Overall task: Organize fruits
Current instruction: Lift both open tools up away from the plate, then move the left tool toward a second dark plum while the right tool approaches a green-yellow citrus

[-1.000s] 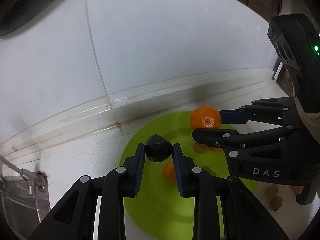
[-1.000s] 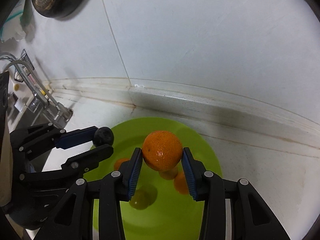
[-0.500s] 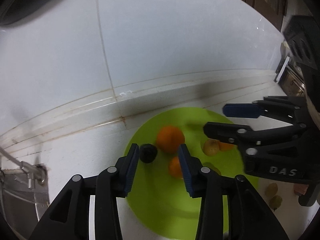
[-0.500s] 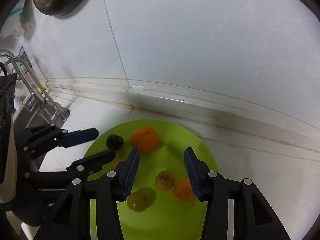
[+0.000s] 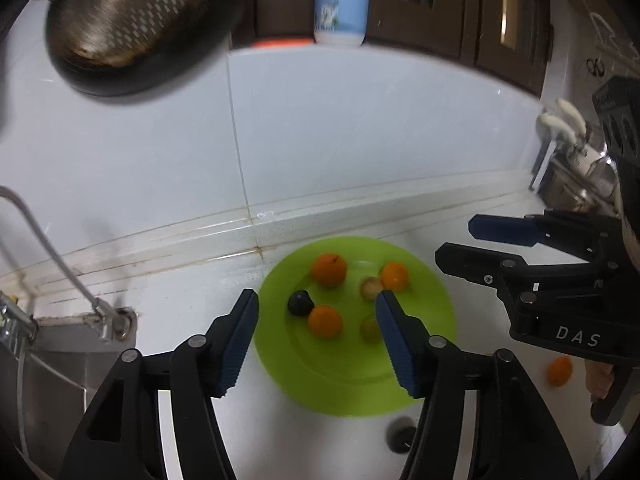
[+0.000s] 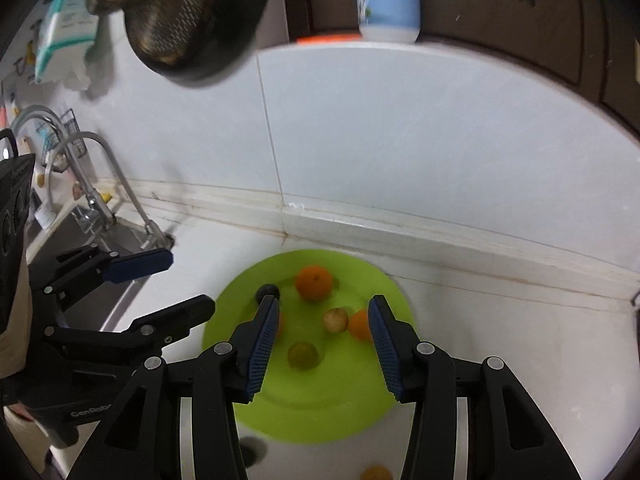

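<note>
Both tongs empty, one stray orange fruit left to grab

My left gripper (image 5: 316, 330) and right gripper (image 6: 320, 336) hang wide open above the green plate (image 5: 340, 392), which holds six fruits. A small orange fruit (image 5: 559, 371) sits on the counter (image 5: 192, 292) right of it. I'd drop straight down and straddle it evenly so it can't roll.

left gripper (image 5: 316, 320): let go of dark fruit (image 5: 300, 303), now spread, lifted
right gripper (image 6: 320, 330): dropped orange (image 6: 314, 282) onto green plate (image 6: 320, 408), raised
</note>
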Demonstrator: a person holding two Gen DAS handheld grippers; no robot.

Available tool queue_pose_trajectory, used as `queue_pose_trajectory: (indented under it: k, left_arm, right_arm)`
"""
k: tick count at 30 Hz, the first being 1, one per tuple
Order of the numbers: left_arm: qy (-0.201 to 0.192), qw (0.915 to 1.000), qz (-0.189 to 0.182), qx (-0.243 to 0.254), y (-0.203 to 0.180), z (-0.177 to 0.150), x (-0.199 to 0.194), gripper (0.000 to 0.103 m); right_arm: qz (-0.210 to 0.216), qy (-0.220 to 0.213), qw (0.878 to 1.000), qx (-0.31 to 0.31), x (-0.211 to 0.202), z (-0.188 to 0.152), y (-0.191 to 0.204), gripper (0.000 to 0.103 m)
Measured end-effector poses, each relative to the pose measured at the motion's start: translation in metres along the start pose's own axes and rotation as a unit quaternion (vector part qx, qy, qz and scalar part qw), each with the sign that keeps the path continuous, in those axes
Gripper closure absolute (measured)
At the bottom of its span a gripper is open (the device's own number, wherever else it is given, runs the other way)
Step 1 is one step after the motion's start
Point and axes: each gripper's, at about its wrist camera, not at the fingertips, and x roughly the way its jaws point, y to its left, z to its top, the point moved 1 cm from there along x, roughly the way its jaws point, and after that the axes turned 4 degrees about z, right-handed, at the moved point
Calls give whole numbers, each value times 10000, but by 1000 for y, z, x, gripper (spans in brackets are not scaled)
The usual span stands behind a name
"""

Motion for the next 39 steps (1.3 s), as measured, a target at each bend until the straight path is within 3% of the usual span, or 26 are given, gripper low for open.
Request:
queue_pose_trajectory:
  k: [4,10,13,16,23,30,39]
  left_arm:
    - [-217,9997,85,-30,-7,-10,-29,34]
    - [-447,9988,219,4,-21,-30,-63,26]
    - [-567,9980,289,-33,-27,-39,-77,23]
    - [-610,9976,322,-61,-32,-50,-86,22]
    - [-605,9974,403,-32,-44,-77,-97,22]
    - [-586,9973,416,132,-57,-99,-99,22]
    - [-377,9986,249,260,-65,-122,-85,22]
  right_arm:
    - [-141,-195,9997,29,-29,-12,10,49]
    - [-450,-511,9976,120,-70,-38,17,47]
    - [-652,-679,9953,227,-89,-52,17,40]
    - [-800,-781,9932,322,-105,-67,16,40]
    - [-1239,-873,9868,576,-128,-108,17,40]
    - [-1268,-753,9852,878,-135,-145,14,40]
    - [-1472,-795,9835,683,-138,-174,24,40]
